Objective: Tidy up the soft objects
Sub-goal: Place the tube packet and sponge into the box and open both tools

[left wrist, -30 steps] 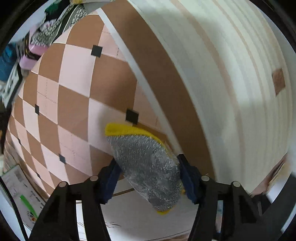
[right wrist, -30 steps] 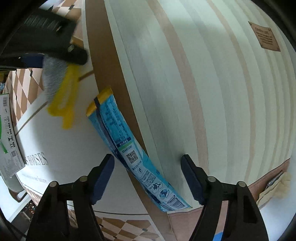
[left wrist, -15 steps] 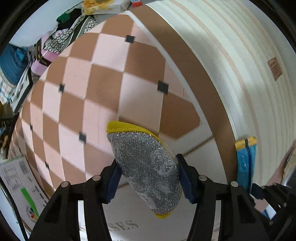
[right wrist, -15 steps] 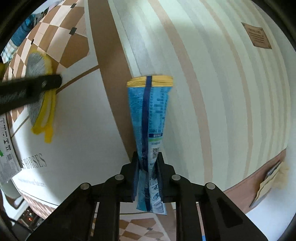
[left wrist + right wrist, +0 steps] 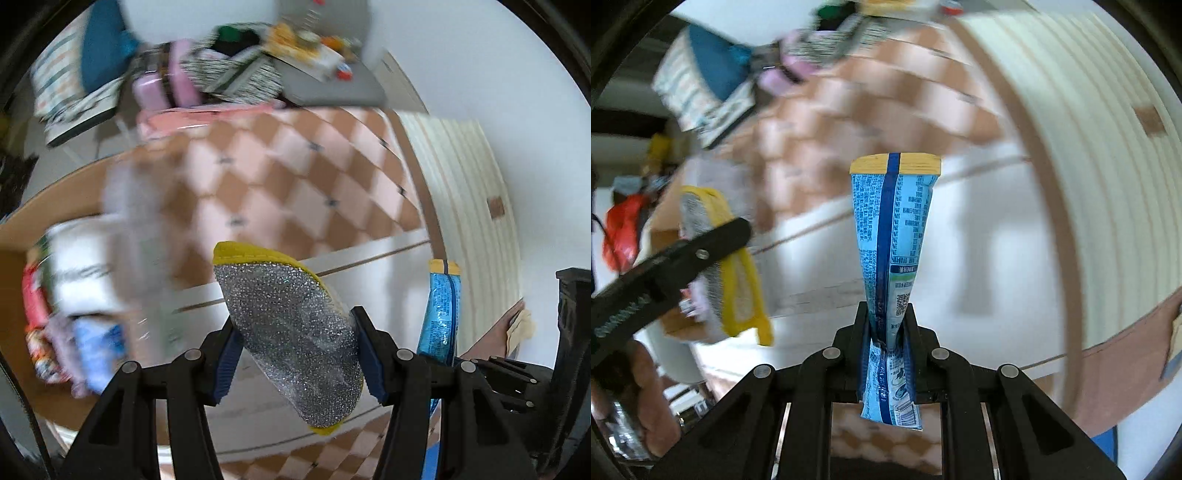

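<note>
The left gripper point(image 5: 295, 349) is clamped on a scourer point(image 5: 291, 332), its blue pads point(image 5: 225, 360) pressing the two sides and set fairly wide apart by the scourer's bulk. The scourer is silver mesh on the face toward the camera, with a yellow rim. Its long axis runs forward and away from the gripper, tilted a little left, the broad end with the yellow edge farthest out and the narrow tip hanging below the pads. It is held in the air above a checkered mat point(image 5: 295, 177). To the left a cardboard box point(image 5: 22, 295) holds blurred packets. To the right the blue packet point(image 5: 441, 314) stands upright in the right gripper point(image 5: 439, 363).

In the right wrist view, the right gripper point(image 5: 886, 332) is pinched almost fully together on the packet point(image 5: 892, 229), gripping it near its lower end. The packet's long axis points straight ahead from the gripper, the yellow sealed end farthest out, a barcoded end sticking out behind the pads. It is off the mat point(image 5: 820, 155). At left the left gripper point(image 5: 701, 254) holds the scourer point(image 5: 716, 266) edge-on, near the box point(image 5: 665, 229).
</note>
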The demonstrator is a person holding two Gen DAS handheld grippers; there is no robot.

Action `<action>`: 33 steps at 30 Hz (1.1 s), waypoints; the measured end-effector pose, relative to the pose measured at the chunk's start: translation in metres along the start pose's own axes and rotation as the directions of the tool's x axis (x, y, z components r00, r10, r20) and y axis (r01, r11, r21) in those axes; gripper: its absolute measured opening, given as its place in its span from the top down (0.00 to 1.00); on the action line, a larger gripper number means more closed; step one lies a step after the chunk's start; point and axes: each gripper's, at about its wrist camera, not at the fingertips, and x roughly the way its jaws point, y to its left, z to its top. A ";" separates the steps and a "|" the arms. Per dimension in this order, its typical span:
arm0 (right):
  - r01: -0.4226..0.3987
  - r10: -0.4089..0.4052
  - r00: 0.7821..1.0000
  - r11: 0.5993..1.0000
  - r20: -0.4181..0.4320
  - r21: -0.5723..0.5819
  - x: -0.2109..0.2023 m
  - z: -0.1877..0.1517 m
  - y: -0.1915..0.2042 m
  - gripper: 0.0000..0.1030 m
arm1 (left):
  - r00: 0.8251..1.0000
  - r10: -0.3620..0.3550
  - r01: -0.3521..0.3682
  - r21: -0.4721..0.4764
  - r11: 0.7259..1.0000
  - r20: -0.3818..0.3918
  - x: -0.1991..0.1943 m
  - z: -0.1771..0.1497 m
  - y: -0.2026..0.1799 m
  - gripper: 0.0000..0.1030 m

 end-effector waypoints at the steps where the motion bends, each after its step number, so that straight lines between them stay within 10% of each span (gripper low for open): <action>1: -0.018 0.018 1.000 1.000 0.010 -0.023 -0.006 -0.002 0.026 0.84 | 1.000 0.005 -0.005 -0.022 1.000 0.016 -0.014 -0.003 0.024 0.48; 9: -0.067 0.074 0.996 0.987 0.040 -0.148 0.005 -0.020 0.203 0.84 | 0.982 0.175 -0.159 -0.178 0.971 0.076 -0.088 -0.024 0.198 0.48; 16: 0.077 -0.073 0.997 0.988 0.030 -0.134 0.060 -0.001 0.267 0.84 | 0.957 0.290 -0.288 -0.240 0.927 -0.028 -0.062 -0.002 0.312 0.47; 28: 0.262 -0.264 0.964 0.956 -0.004 -0.135 0.131 0.037 0.281 0.82 | 0.948 0.274 -0.307 -0.235 0.922 -0.164 0.004 0.029 0.369 0.45; 33: 0.233 -0.242 0.968 0.964 -0.062 -0.131 0.144 0.040 0.282 0.45 | 0.961 0.221 -0.257 -0.242 0.936 -0.168 0.003 0.034 0.372 0.34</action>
